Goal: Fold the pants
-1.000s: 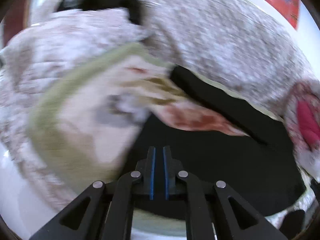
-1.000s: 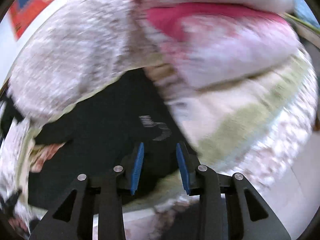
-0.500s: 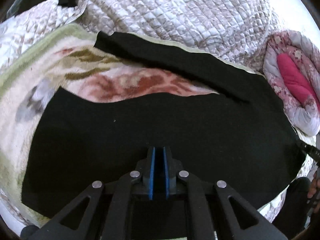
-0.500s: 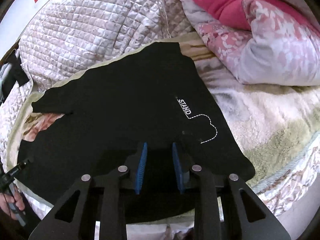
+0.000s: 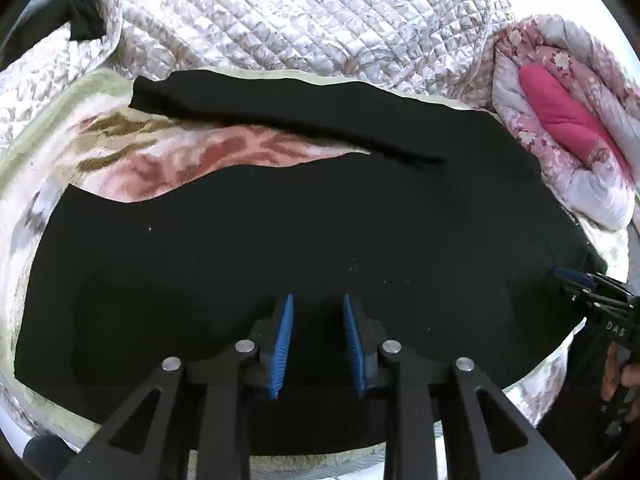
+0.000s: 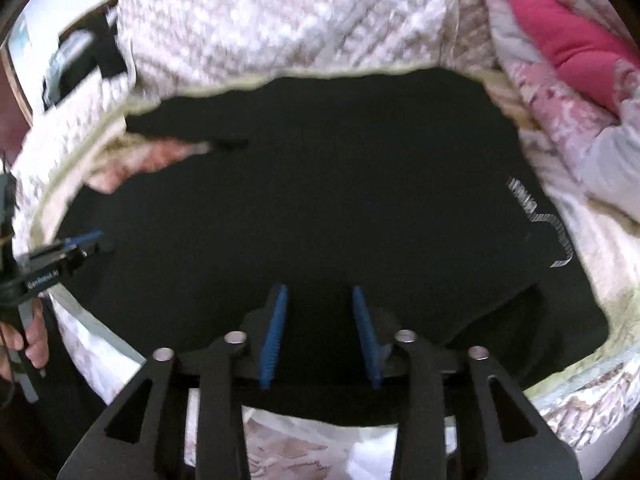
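Black pants lie spread flat on a bed, legs running left, waist to the right; they also show in the right wrist view, with white stitched lettering near the right edge. My left gripper is open and empty above the near leg. My right gripper is open and empty above the seat of the pants. The right gripper also shows at the right edge of the left wrist view. The left gripper shows at the left edge of the right wrist view.
A fleece blanket with red and olive pattern lies under the pants. A quilted cover rises behind. A rolled pink floral duvet sits at the right. A dark object lies at the far left.
My left gripper has opened from shut. My right gripper has opened wider. Both have settled lower over the flat pants; the right view has shifted left.
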The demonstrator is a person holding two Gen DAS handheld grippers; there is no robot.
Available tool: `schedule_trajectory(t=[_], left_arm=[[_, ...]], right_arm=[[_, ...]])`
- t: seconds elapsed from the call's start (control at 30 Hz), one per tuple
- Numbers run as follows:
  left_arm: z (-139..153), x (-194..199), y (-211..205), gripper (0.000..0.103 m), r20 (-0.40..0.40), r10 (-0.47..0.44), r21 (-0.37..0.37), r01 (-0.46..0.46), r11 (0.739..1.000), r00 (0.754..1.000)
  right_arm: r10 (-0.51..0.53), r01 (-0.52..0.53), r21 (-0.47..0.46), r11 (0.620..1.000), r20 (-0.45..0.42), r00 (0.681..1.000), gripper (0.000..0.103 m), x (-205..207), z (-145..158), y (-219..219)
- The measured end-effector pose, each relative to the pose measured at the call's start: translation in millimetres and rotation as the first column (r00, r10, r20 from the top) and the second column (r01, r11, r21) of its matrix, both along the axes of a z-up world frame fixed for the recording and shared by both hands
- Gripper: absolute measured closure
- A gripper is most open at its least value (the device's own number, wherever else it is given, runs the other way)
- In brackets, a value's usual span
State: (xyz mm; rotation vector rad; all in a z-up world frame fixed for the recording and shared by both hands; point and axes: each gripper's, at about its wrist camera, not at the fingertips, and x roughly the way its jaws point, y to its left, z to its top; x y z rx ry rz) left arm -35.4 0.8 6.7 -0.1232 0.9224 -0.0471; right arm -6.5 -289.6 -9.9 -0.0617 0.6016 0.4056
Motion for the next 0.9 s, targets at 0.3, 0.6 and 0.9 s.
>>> schedule_trajectory(t=[0.3, 0.6, 0.9], left_arm=[[8, -2, -3, 0.072, 0.004, -0.003, 0.014, 0.003, 1.0, 1.0], [10, 5, -3, 0.072, 0.002, -0.009, 0.032, 0.009, 0.999, 1.0], [15, 31, 1, 0.072, 0.001, -0.031, 0.06, 0.031, 0.998, 1.0]], right_arm=[[0.017, -0.017, -0.007, 1.0, 0.025, 1.0, 0.065, -7, 7, 3], [0.014, -0.014, -0.004, 1.0, 0.026, 1.0, 0.065, -2, 10, 4], [0.014, -0.014, -0.001, 1.0, 0.02, 1.0, 0.065, 20, 27, 9]])
